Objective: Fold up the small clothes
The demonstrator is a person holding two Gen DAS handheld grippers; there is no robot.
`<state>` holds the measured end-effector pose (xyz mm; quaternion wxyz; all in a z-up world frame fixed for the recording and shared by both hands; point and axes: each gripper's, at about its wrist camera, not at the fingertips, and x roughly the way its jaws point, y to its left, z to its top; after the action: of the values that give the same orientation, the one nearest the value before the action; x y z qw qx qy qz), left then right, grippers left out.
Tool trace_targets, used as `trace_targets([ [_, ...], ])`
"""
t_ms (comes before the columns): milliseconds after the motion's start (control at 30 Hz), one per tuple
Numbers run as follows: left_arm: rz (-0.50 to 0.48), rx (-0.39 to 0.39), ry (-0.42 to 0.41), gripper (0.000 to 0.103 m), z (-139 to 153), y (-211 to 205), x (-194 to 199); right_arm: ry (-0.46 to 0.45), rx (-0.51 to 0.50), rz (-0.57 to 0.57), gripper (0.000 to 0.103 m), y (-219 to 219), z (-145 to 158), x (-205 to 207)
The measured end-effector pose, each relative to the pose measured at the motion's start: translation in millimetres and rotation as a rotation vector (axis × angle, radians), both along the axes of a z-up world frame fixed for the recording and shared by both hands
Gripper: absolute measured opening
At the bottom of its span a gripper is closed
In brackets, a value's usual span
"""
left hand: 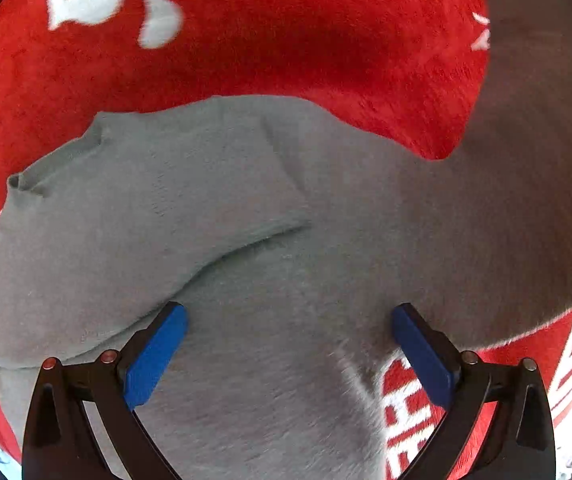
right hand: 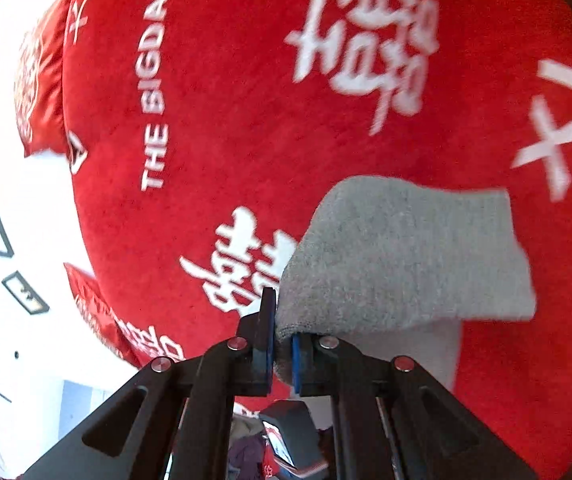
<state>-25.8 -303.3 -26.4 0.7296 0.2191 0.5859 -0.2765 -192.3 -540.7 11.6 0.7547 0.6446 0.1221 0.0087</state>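
Right wrist: one grey garment [right hand: 401, 256].

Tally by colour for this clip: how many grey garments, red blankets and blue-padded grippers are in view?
Grey: 1, the grey garment
Red: 1, the red blanket
Blue-padded: 2, the left gripper, jaws open, and the right gripper, clamped on the garment
Total: 4

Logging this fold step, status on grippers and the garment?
Left gripper open, hovering over grey garment. Right gripper shut on grey garment's edge, lifted off red blanket. Nothing in the way.
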Motion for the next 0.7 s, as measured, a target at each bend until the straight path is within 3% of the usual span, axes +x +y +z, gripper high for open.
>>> trace_targets([
  [100,0.049,-0.049,-0.008,0.103,21,31,18,-0.021,-0.029,0.05,0.007,17,13,28],
  [200,0.102,-0.072,-0.045,0.103,40,70,39,-0.008,-0.133,0.148,0.007,47,34,66],
  [300,0.153,-0.065,-0.103,0.103,54,113,62,0.042,-0.285,0.297,0.007,96,51,113],
  [433,0.256,-0.024,-0.137,0.103,57,175,103,0.113,-0.436,0.465,0.008,163,49,166],
  [533,0.33,0.023,-0.133,0.103,44,217,127,0.213,-0.592,0.6,0.011,224,34,202],
  [600,0.359,0.052,-0.127,0.103,32,253,126,0.34,-0.721,0.689,0.012,263,11,221],
  [700,0.373,0.075,-0.087,0.103,13,274,134,0.522,-0.827,0.814,0.036,307,-31,236],
])
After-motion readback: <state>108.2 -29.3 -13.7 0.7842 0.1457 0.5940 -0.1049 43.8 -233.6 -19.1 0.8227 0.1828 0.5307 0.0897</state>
